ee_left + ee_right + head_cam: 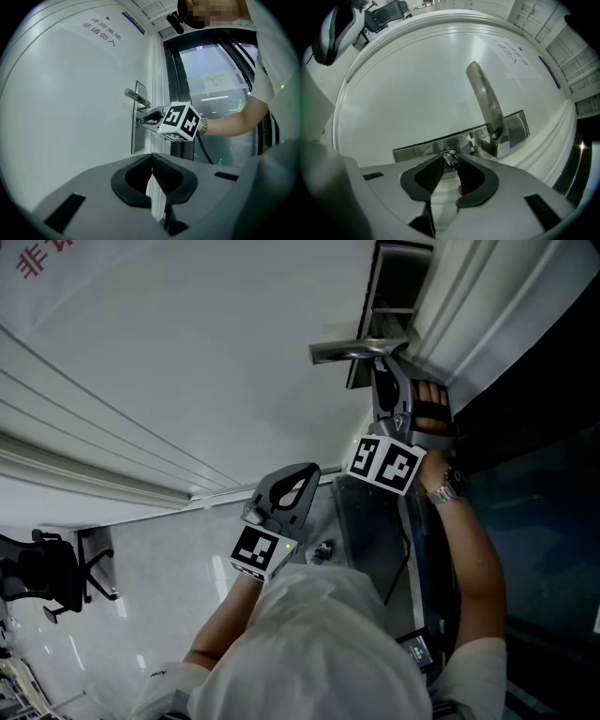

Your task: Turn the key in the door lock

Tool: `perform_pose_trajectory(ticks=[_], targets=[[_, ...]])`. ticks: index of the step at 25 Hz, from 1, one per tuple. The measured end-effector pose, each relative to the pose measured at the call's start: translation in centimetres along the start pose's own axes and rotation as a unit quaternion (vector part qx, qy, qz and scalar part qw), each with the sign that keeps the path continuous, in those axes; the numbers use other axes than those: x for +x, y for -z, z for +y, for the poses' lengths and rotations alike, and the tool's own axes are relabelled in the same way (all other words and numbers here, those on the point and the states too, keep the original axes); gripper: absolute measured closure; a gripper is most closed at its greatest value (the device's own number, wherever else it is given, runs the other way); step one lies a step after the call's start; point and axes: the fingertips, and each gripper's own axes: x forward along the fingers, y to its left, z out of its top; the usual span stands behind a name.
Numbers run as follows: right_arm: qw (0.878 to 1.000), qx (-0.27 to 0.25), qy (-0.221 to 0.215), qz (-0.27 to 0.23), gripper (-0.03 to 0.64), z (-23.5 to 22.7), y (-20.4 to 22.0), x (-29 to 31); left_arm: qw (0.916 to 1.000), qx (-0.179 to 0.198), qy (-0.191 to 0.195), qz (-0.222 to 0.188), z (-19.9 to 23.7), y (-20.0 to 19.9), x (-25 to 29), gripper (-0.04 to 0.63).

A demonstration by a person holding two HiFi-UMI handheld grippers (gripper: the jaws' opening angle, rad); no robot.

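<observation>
Left gripper [151,159] sits back from the door, jaws together and empty, while right gripper [451,162] pinches the key [450,156] seated in the steel lock plate [419,146], beside the lever handle [485,103] on the white door [412,79].

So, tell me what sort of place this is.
Probably an office building: a white door with a steel lever handle and a printed red notice, a swivel office chair on a glossy floor, and glazed panels beside the door.
</observation>
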Motion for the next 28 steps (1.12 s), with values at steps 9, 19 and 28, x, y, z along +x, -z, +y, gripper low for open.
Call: perform_pose_trajectory(ticks=[9, 19, 28], targets=[[0.992, 0.125, -0.026, -0.013, 0.526, -0.3, 0.0, -0.1, 1.0000, -0.001, -0.001, 0.007, 0.1, 0.6, 0.2, 0.586], [0.947, 0.315, -0.063, -0.010, 0.543, -0.9, 0.2, -0.1, 1.0000, -0.001, 0.002, 0.008, -0.6, 0.7, 0.9, 0.586], [0.856, 0.509, -0.090, -0.014, 0.607, -0.9, 0.7, 0.2, 0.9999, 0.001, -0.008, 0.009, -0.5, 0.3, 0.9, 0.586]])
